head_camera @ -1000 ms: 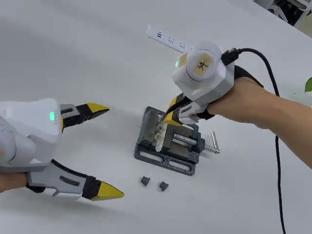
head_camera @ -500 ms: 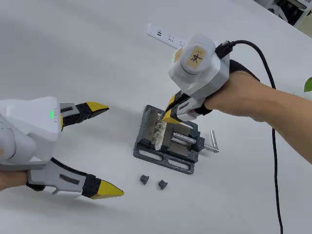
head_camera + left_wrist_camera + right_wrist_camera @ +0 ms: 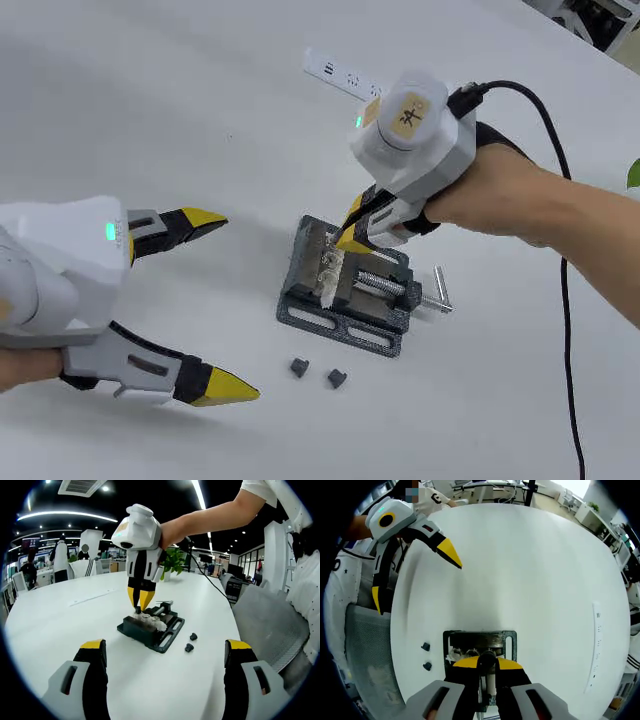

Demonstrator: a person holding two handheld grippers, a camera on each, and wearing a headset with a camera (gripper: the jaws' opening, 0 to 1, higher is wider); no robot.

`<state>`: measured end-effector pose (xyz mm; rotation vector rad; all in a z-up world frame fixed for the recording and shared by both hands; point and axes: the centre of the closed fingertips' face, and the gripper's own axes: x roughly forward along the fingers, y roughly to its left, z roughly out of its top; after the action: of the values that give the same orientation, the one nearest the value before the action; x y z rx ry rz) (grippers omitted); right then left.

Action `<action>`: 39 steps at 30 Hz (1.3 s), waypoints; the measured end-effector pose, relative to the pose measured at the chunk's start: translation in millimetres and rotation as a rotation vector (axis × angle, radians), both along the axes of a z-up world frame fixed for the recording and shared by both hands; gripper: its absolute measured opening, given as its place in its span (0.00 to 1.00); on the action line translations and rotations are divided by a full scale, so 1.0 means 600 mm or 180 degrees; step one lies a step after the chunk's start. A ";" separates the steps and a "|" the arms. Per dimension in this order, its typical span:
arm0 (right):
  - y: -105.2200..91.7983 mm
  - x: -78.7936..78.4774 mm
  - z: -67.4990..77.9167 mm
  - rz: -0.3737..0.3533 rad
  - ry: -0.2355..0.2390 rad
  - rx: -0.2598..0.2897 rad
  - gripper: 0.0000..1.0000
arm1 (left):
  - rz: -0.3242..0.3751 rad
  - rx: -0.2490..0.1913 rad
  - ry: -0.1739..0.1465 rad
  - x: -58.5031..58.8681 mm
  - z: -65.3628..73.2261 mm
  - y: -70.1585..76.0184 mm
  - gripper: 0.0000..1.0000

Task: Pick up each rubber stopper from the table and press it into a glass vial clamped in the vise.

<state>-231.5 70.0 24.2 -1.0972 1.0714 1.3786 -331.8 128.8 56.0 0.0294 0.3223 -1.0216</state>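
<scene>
Progress reads as partway in the head view: two small dark grey rubber stoppers (image 3: 299,368) lie loose on the white surface (image 3: 150,120), so at least two pressings are left. The right tool (image 3: 345,236) points down onto the pale glass vials (image 3: 327,270) clamped in the dark grey metal vise (image 3: 335,325). The left tool (image 3: 232,306) hangs spread wide and empty, well apart from the vise.

Left gripper view: the left tool (image 3: 165,647) has its jaws far apart, with the vise (image 3: 150,630) ahead between them. The right tool (image 3: 140,599) has its tips pressed together at the vise's top.

Right gripper view: the right tool (image 3: 482,663) pinches a dark round stopper (image 3: 486,659) directly over the vise (image 3: 480,639). The vials beneath its tips are blurred, so I cannot tell how many are already plugged.
</scene>
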 end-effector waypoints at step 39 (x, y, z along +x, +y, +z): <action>0.005 0.002 0.021 0.0036 -0.0063 0.0335 0.00 | -0.0024 0.0013 0.0001 0.003 0.003 0.001 0.98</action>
<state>-230.4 73.2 37.0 -1.0394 0.9686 1.4143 -330.2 129.3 58.0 0.0343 0.3247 -1.0283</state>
